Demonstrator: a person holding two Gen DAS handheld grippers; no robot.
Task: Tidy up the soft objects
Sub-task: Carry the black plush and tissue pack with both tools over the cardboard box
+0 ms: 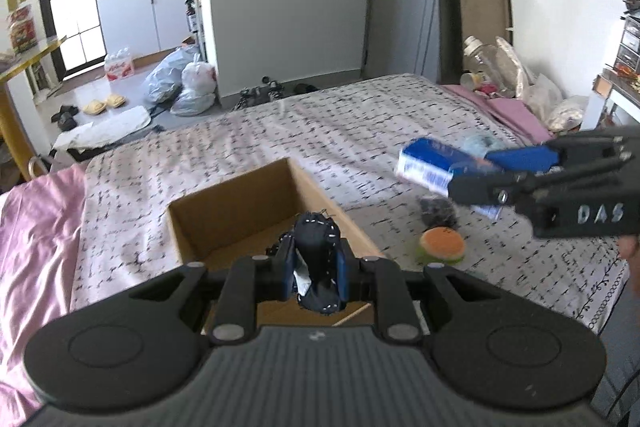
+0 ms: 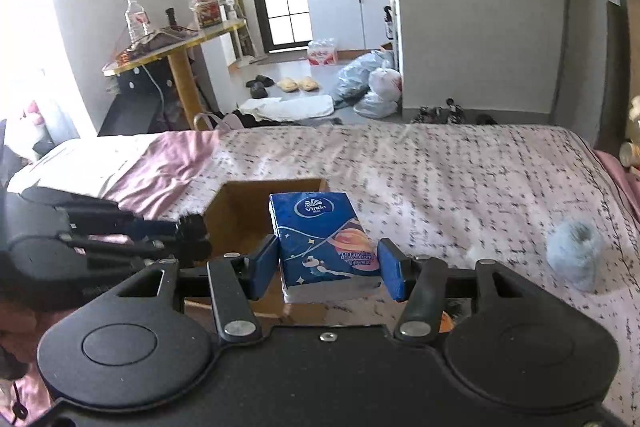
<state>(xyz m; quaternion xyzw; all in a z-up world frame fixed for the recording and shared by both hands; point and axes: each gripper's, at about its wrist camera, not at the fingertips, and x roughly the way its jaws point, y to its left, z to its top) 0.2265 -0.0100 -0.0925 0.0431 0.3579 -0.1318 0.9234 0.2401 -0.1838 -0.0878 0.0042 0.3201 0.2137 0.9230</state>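
Two soft items in transit, none clearly boxed yet. Left gripper pinching a dark stitched bundle over the cardboard box, lower centre of frame. Right gripper clamped on a blue tissue pack, squarely between the pads, near the box. Still loose on the bed: orange-green plush, dark fuzzy lump, pale blue fluff.

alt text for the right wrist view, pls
The right gripper holds a blue Vinda tissue pack over a patterned bed, near an open cardboard box. The left gripper reaches in from the left.
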